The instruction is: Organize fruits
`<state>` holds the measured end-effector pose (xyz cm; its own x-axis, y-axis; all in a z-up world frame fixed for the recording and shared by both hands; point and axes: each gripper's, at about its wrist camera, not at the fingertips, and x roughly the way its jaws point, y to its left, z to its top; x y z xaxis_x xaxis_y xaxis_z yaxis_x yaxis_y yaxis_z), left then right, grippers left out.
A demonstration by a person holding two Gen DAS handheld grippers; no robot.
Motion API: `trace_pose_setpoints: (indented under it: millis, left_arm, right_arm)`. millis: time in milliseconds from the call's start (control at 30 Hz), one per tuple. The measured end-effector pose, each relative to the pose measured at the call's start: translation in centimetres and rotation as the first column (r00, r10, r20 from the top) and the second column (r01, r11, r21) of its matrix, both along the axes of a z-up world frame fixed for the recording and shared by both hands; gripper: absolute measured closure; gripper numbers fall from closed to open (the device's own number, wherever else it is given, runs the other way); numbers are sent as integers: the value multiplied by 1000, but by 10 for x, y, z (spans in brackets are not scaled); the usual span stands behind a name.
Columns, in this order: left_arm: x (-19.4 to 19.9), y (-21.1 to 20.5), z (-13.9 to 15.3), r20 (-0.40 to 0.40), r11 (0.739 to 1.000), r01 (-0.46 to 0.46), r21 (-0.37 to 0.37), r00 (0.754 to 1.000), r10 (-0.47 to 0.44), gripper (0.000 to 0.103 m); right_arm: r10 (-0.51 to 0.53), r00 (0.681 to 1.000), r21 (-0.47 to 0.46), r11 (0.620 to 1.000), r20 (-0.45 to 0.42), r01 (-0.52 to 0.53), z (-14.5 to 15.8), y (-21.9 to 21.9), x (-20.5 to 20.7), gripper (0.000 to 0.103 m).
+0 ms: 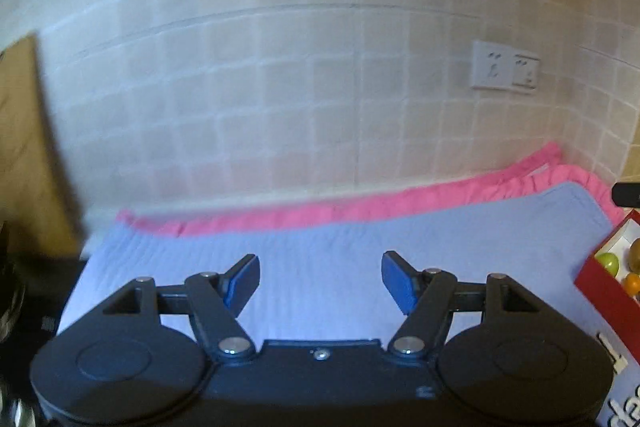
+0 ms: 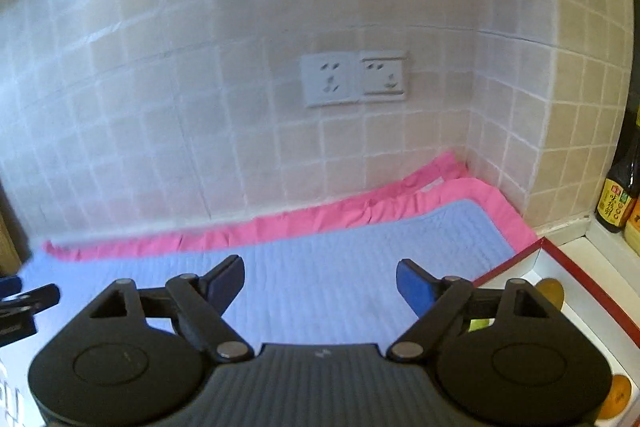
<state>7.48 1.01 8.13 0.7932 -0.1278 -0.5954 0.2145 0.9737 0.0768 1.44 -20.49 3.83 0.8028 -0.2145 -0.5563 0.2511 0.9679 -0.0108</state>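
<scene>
Fruits [image 1: 624, 269] in red box [image 1: 600, 283], orientation unclear; both hand-held grippers [image 1: 320, 281] [image 2: 320, 285] spread wide, nothing gripped.

The left gripper [image 1: 320, 281] hangs wide apart above the blue mat [image 1: 340, 247]; the red box [image 1: 600, 287] (far right) holds what look like fruits [image 1: 608, 262].

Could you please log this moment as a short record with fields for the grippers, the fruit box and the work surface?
left gripper: open, empty, above the blue mat
right gripper: open, empty, above the same mat
red box: right of the mat, holding a green fruit and an orange fruit
pink cloth: under the mat, along the tiled wall
</scene>
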Motion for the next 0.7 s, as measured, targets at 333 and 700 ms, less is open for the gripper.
trace_pose_setpoints:
  millis: [333,700]
  left_arm:
    - [-68,17,-16,-46,988,-142,-60,989,139,22]
    - [-100,-14,-10,-19,991,-129,-24,992,128,20]
  right_arm:
    - [96,988,-119,987,-123,-111,-32,60,-37,17]
    - [124,973,-62,988,-194,-138,-53,39,-48,14]
